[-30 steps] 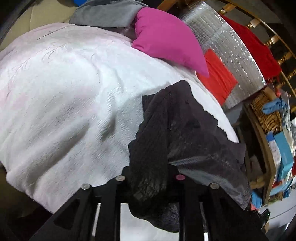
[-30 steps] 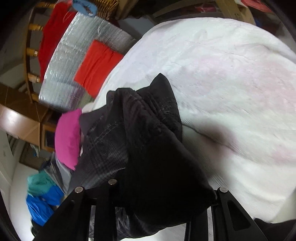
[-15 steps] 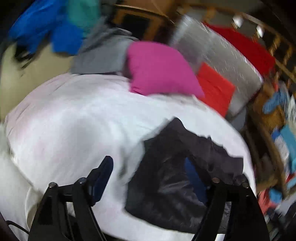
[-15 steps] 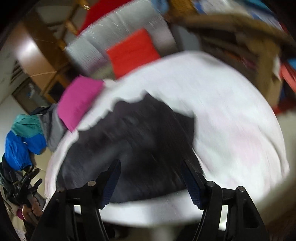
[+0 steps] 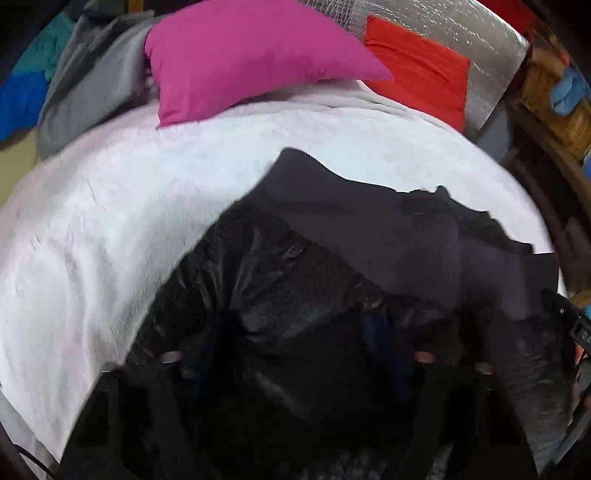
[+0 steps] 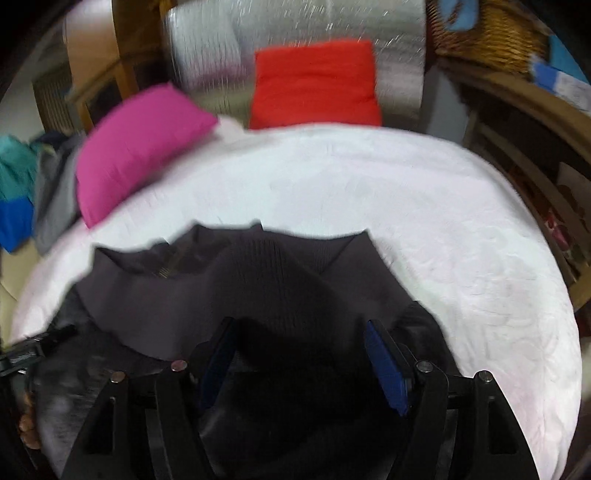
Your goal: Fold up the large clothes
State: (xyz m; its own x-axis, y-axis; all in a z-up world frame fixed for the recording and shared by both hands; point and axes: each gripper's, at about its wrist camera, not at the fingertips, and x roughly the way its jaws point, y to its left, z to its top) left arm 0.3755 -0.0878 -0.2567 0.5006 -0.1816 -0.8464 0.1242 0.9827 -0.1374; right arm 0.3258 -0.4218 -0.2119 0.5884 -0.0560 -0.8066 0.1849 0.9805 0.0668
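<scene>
Lying rumpled on the white bed [image 6: 424, 206], black jacket [image 6: 229, 288] awaits most folds; right gripper [image 6: 301, 363] and left gripper [image 5: 295, 354] at six o'clock, fingers just narrowing, apart, straddling cloth ungripped.

Magenta pillow [image 5: 236, 55], red cushion [image 6: 316, 85], white bedspread [image 6: 424, 206], wicker basket [image 6: 491, 33]

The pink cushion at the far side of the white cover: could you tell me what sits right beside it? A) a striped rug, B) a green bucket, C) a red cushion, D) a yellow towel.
C: the red cushion leans on silver padding just beside the pink cushion.
</scene>
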